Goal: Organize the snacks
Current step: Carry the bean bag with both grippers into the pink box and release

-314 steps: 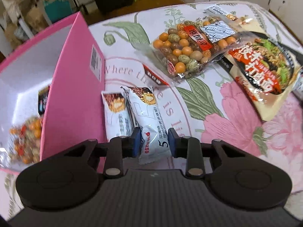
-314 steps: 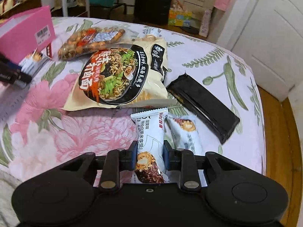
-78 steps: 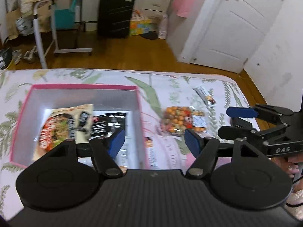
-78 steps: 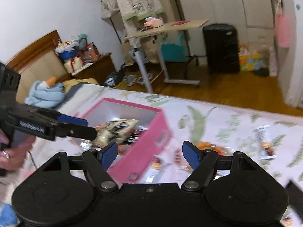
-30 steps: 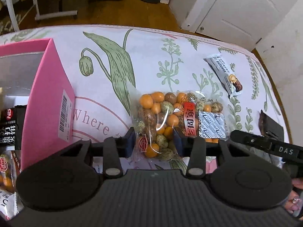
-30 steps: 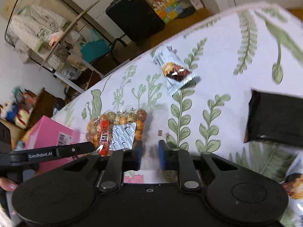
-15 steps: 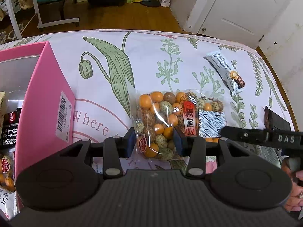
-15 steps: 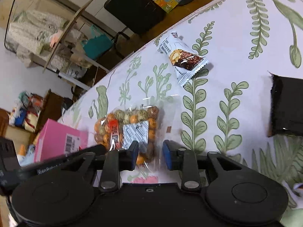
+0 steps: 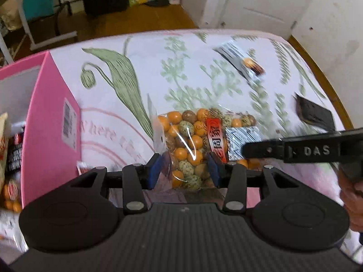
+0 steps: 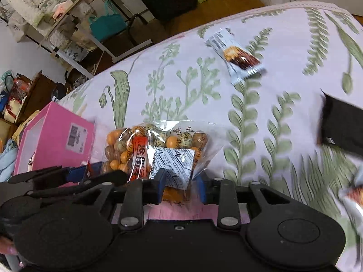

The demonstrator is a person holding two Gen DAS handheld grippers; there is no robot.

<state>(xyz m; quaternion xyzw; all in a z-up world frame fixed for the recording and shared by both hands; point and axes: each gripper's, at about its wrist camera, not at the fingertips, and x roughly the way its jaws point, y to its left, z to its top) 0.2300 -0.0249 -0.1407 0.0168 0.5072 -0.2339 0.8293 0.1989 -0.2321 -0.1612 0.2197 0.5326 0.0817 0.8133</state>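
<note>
A clear bag of coated nuts with a red label is lifted off the floral cloth. My left gripper is shut on its left end. My right gripper is shut on its right end; the bag also shows there. The pink box stands to the left with several snack packs inside; it shows in the right wrist view too. The right gripper's arm crosses the left wrist view at the right.
A white chocolate snack bar lies on the cloth beyond the bag. A black packet lies at the right. Another wrapper sits at the right edge. The bed edge and wooden floor lie beyond.
Both grippers have raised the nut bag off the cloth since half a second ago. The view is blurred with motion and the box looks nearer.
</note>
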